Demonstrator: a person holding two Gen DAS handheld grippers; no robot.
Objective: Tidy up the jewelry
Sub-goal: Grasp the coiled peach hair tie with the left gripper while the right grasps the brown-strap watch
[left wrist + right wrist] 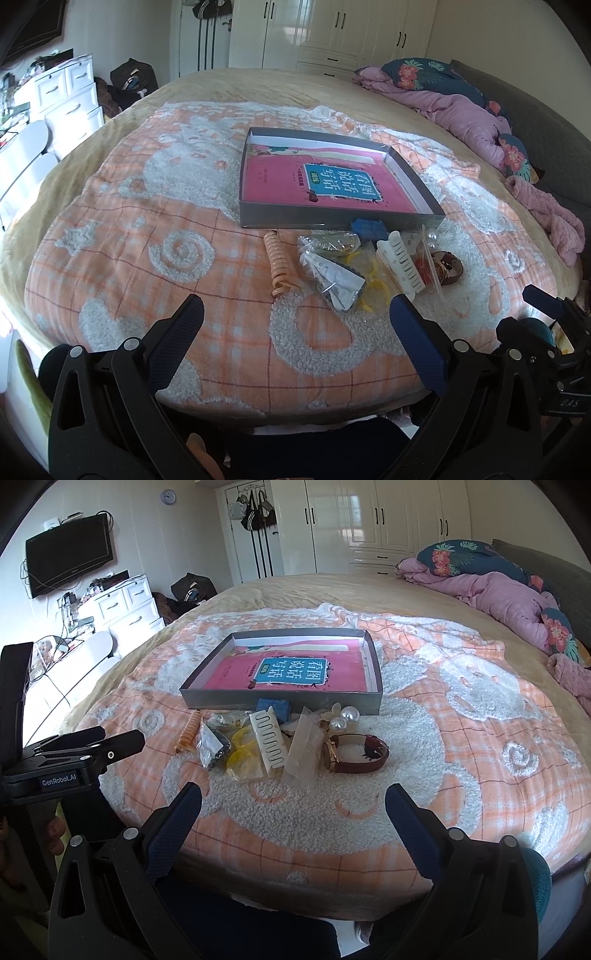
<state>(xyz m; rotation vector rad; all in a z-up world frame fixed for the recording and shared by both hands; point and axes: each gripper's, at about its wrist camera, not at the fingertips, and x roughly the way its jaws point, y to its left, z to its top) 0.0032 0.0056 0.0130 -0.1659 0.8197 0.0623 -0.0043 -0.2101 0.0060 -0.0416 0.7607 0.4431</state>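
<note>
A wide bed [295,587] fills both views, spread with an orange-and-white plaid blanket [461,746] bearing fluffy white patterns. On the blanket sits a shallow grey tray [280,701], and inside it lies a pink book [291,672] with a blue label printed in white Chinese characters, seen upside down from the left wrist. Just in front of the tray's near wall the jewelry is heaped in a loose cluster: a brown-strapped watch [354,755] at the right end, a clear plastic bag [304,751] beside it, a white comb-like clip [267,742], yellow rings [242,757] in plastic, a small bag with dark contents [214,747], a blue box [273,707] touching the tray wall, two pearl balls [345,718], and an orange spiral hair tie [279,264] at the left end. The left gripper [295,325] hovers near the bed's edge with its fingers spread wide and nothing between them; the pile lies ahead, toward its right finger. The right gripper [293,806] is likewise wide apart and empty, the pile straight ahead between its fingertips and apart from them. In the right wrist view the left tool's body reads "GenRobot.AI"; in the left wrist view the right tool shows "DAS".
</note>
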